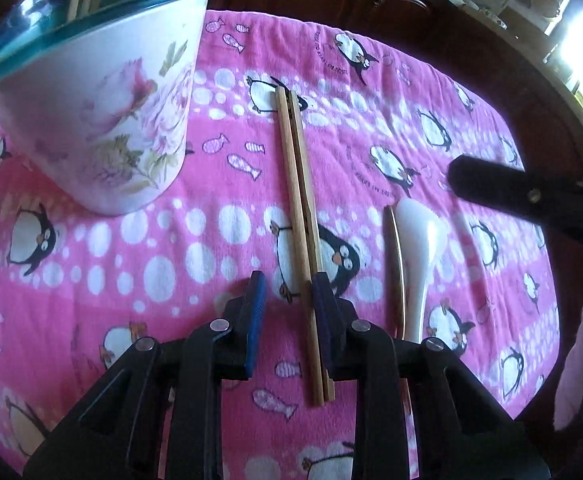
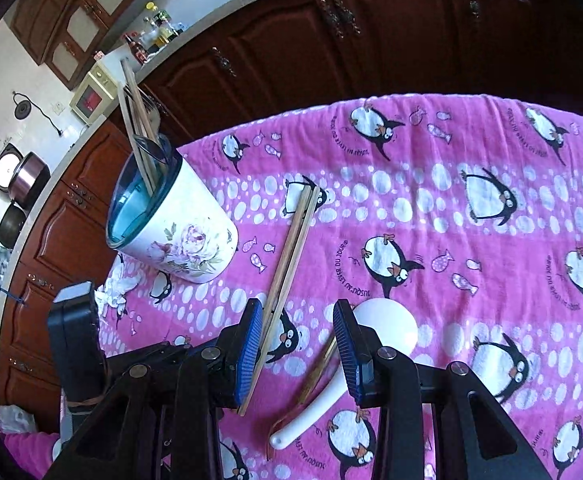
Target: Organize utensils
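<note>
A pair of wooden chopsticks [image 1: 297, 200] lies on the pink penguin cloth [image 1: 211, 160]. My left gripper [image 1: 289, 292] is open, its jaws either side of the chopsticks' near part, the right pad [image 1: 323, 308] against them. A white ceramic spoon [image 1: 419, 248] and a thin wooden utensil [image 1: 397, 264] lie to the right. The floral utensil holder [image 1: 103, 120] stands at the left. In the right wrist view my right gripper [image 2: 297, 344] is open, low over the cloth [image 2: 451, 200] between the chopsticks [image 2: 287, 264] and spoon [image 2: 387, 328]. The holder [image 2: 175, 236] holds several utensils.
The other gripper shows as a dark shape at the right in the left wrist view [image 1: 531, 196] and at the lower left in the right wrist view [image 2: 75, 332]. Dark wooden cabinets [image 2: 331, 48] stand behind the table. A crumpled white tissue [image 2: 113, 292] lies near the holder.
</note>
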`<state>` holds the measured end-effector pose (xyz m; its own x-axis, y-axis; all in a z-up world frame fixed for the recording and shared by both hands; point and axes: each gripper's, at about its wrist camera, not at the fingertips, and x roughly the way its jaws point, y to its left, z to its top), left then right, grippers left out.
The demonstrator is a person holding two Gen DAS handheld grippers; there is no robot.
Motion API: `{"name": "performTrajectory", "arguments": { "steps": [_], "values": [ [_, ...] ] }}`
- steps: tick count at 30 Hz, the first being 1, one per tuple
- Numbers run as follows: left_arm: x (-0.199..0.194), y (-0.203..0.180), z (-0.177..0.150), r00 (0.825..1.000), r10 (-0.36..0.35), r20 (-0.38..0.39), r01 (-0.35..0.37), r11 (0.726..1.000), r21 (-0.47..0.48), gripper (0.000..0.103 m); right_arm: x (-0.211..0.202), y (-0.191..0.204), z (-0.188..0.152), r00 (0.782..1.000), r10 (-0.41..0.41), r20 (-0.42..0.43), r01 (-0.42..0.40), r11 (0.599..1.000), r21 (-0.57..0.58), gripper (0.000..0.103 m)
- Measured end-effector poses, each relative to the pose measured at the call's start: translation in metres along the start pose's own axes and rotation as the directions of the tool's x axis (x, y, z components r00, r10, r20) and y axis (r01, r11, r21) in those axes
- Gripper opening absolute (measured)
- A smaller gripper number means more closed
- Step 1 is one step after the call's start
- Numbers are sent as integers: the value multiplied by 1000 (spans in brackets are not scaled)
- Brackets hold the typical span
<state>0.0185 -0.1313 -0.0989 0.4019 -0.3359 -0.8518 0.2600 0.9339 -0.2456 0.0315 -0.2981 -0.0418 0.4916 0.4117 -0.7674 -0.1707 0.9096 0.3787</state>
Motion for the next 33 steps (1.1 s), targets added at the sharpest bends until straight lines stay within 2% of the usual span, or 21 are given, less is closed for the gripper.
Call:
{"name": "performTrajectory", "arguments": {
  "steps": [3,4,5,7,9,14,19,22,23,25,26,27,28,30,33],
  "values": [
    [5,-2,5,1000,-11,-2,11,1000,-4,23,13,0,5,1000,1,-16,-1,1000,7,35],
    [6,-2,6,1000,-6,1,6,1000,-1,20,16,0,6,1000,-1,-21,1,1000,9,35],
    [7,-1,7,1000,7,4,-7,1000,-2,11,19,-1,8,1000,-1,-25,1,1000,9,35],
    [7,5,8,1000,-21,1,21,1000,-15,8,25,-1,12,1000,0,-28,1,1000,9,35],
    [-1,8,6,1000,-10,17,10,1000,-8,1,30,-3,17,1000,-5,-30,5,1000,5,35],
    [-24,26,-16,1000,-10,0,10,1000,-4,0,50,5,32,999,-11,-54,9,1000,-29,31],
    [-40,43,-47,999,-6,-42,6,1000,5,0,83,8,55,996,-57,-74,55,998,-30,28],
    [-47,51,-50,999,-11,-36,10,999,-33,0,108,4,63,991,-78,-109,76,997,-20,20],
    [-49,52,-47,1000,-15,-26,14,999,-43,0,116,3,64,989,-88,-122,86,996,-21,14],
    [-51,52,-41,999,-30,-14,30,998,-59,3,117,3,63,990,-95,-101,92,995,-34,11],
    [-51,51,-35,999,-38,-6,38,997,-66,9,115,3,62,990,-95,-101,92,995,-36,11],
    [-49,49,-29,999,-42,3,42,997,-71,18,111,2,61,991,-97,-95,94,995,-40,10],
    [-48,47,-26,999,-44,9,45,996,-73,23,105,0,58,991,-106,-85,103,994,-45,10],
    [-41,40,-14,998,-51,24,53,995,-79,25,96,-8,54,991,-111,-78,109,994,-31,9],
    [-26,29,7,999,-20,47,23,997,-75,25,84,-26,53,991,-115,-73,116,993,9,9]
  ]
}}
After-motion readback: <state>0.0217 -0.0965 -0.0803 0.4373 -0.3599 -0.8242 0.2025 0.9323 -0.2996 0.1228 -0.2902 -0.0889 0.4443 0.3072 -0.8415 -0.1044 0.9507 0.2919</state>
